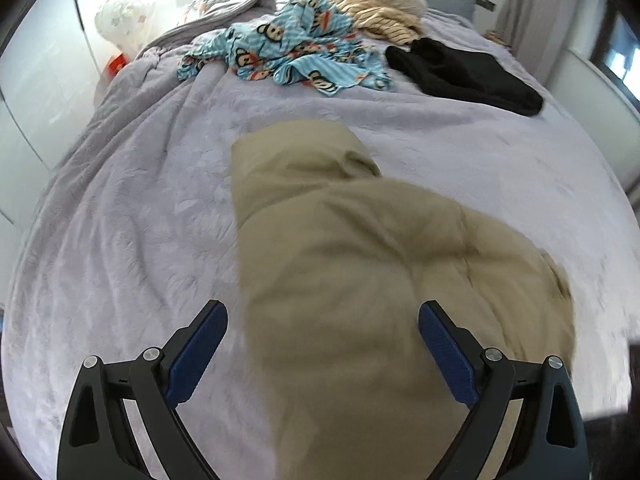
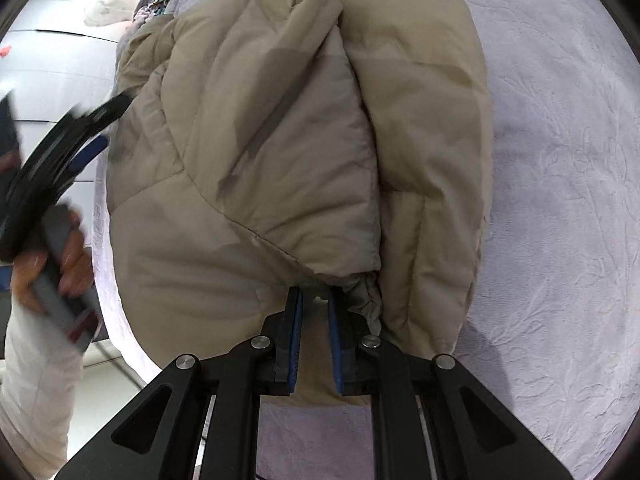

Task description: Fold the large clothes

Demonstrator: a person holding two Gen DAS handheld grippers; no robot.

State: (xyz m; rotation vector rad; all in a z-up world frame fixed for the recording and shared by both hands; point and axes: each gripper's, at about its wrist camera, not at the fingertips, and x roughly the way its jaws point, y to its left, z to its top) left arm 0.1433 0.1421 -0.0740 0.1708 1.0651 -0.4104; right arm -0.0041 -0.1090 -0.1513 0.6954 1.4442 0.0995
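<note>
— How do we hold our left hand-held gripper [image 1: 323, 314]?
— Jaws spread wide, nothing between the blue pads [image 1: 448, 354]; our left hand [image 2: 48, 268] wraps its handle.
— And our right hand-held gripper [image 2: 315, 298]?
— Jaws nearly closed, a narrow gap showing between them.

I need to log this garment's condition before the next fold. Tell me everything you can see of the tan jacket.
The tan jacket is a puffy, quilted coat of smooth matte fabric, lying partly folded on the lavender bedspread. One panel is folded over the middle, and its gathered elastic hem sits by the right gripper, whose jaws are nearly closed at the fabric's edge. The left gripper hangs open above it, not holding it.
</note>
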